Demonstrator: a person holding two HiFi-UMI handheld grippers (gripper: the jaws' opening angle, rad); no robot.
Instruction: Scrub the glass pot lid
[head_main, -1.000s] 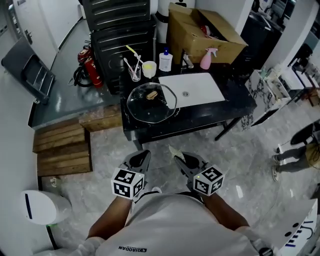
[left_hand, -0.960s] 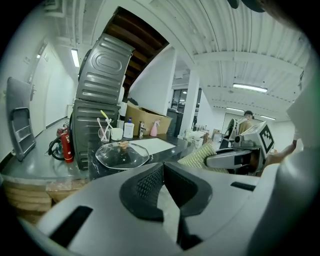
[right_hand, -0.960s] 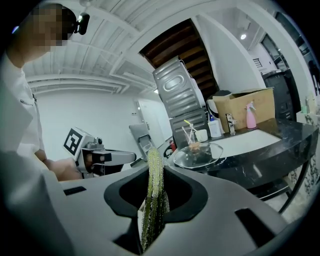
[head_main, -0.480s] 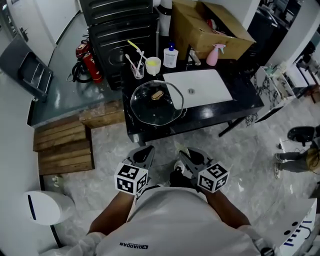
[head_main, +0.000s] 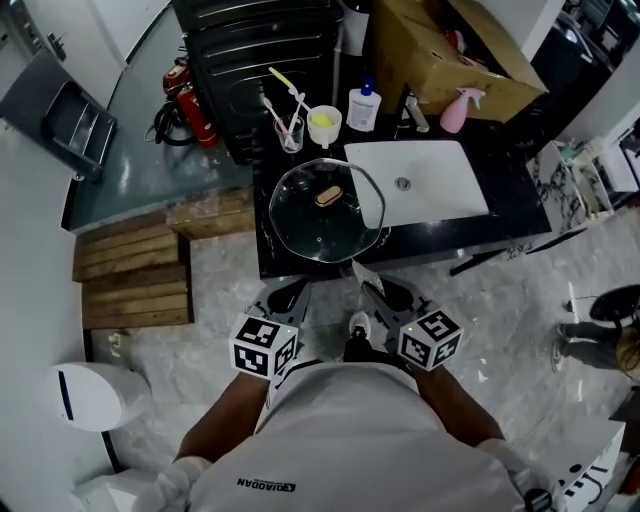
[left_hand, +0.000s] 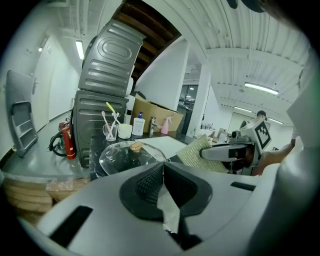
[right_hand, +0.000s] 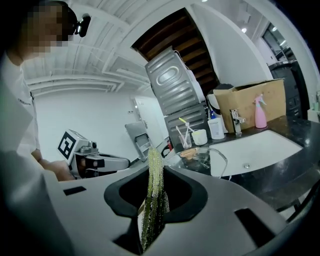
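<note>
right tool (right_hand: 155, 210) pinches the sponge (right_hand: 153, 170) near glass pot lid (head_main: 322, 212).

shirt (head_main: 350, 440) white | left tongs (head_main: 284, 295) grey | right tongs (head_main: 373, 291) grey | marker cubes (head_main: 264, 347) black-white

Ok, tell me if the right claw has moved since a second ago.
Yes. The right claw, shut on the sponge, has moved forward toward the black counter; the floor gap between them has nearly closed.

Held side by side, left gripper (head_main: 284, 297) jaws together, right gripper (head_main: 378, 297) jaws pinching a scouring pad (right_hand: 153, 190).
</note>
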